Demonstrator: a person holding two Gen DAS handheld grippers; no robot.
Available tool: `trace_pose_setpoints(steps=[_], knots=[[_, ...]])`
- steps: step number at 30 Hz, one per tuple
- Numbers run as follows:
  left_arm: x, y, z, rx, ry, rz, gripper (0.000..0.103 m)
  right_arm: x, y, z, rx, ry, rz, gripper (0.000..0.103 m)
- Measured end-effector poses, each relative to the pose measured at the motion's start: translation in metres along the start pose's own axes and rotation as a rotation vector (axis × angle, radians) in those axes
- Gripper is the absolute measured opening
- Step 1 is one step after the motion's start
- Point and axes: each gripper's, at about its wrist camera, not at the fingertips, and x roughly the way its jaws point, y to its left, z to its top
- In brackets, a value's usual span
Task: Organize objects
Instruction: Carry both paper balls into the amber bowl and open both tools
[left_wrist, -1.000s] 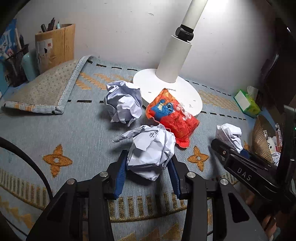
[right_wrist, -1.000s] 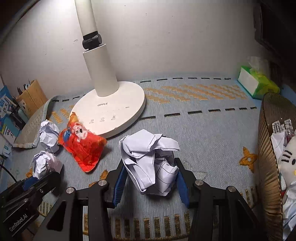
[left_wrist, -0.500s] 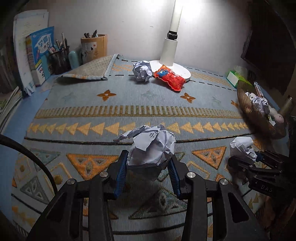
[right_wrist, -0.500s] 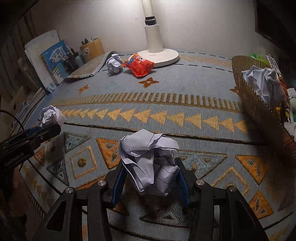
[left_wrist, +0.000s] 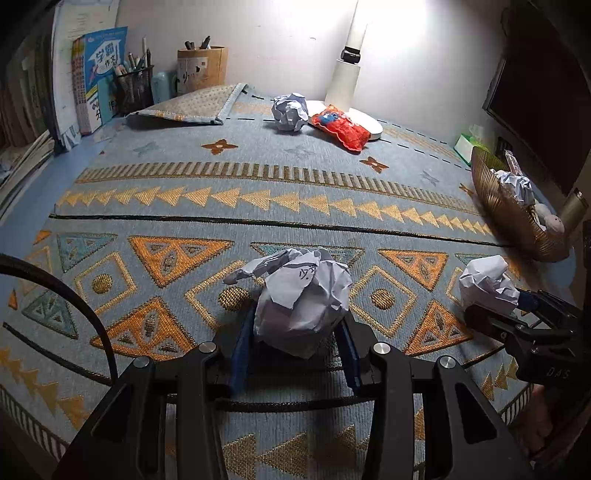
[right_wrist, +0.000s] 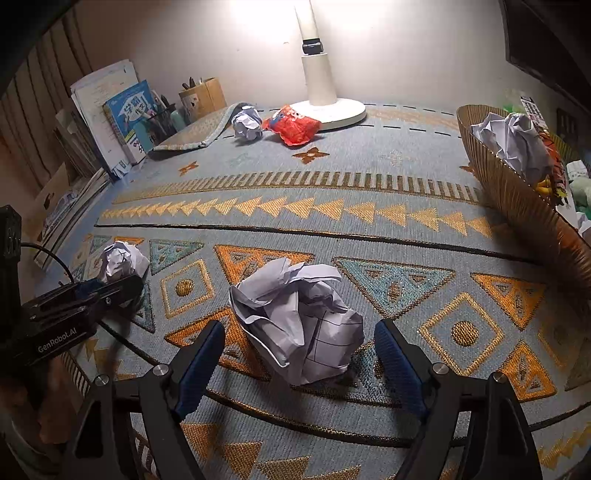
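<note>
Four crumpled paper balls in all, counted across both views: one clamped between the blue pads of the left gripper (left_wrist: 295, 328), the left ball (left_wrist: 301, 295) pinched snugly at both sides; a second, the right ball (right_wrist: 299, 325), lying on the rug (right_wrist: 369, 206) between the widely spread fingers of the right gripper (right_wrist: 299, 354), neither pad touching it; a third, the far ball (left_wrist: 290, 112), at 12 o'clock near the lamp (left_wrist: 343, 85), just beside one red packet (left_wrist: 341, 125); a fourth, the basket ball (right_wrist: 511, 142), resting in the single basket (right_wrist: 517, 199) at 2 o'clock. One cardboard pen holder (left_wrist: 201, 68) at 11 o'clock, beside books (left_wrist: 98, 74).
</note>
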Motion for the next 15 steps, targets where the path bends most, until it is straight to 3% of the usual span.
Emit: trace_pose_setpoints(steps=[1, 2, 3, 6, 10, 15], knots=[[0.0, -0.001, 0.0, -0.002, 0.0, -0.004, 0.038, 0.001, 0.002, 0.001, 0.001, -0.001, -0.007, 0.078], [0.0, -0.002, 0.001, -0.002, 0.002, -0.01, 0.038, 0.001, 0.004, 0.001, -0.003, -0.005, -0.026, 0.061], [0.0, -0.003, 0.001, -0.001, 0.003, -0.015, 0.038, 0.001, 0.006, 0.002, -0.011, -0.008, -0.041, 0.056], [-0.003, -0.013, 0.005, 0.023, -0.006, -0.016, 0.038, -0.008, 0.008, 0.005, -0.023, -0.042, -0.023, 0.053], [-0.016, -0.037, 0.025, 0.079, -0.048, -0.046, 0.038, -0.051, 0.001, 0.022, -0.023, -0.143, -0.017, 0.053], [-0.038, -0.093, 0.074, 0.173, -0.143, -0.143, 0.038, -0.119, -0.046, 0.052, 0.046, -0.308, -0.12, 0.053]])
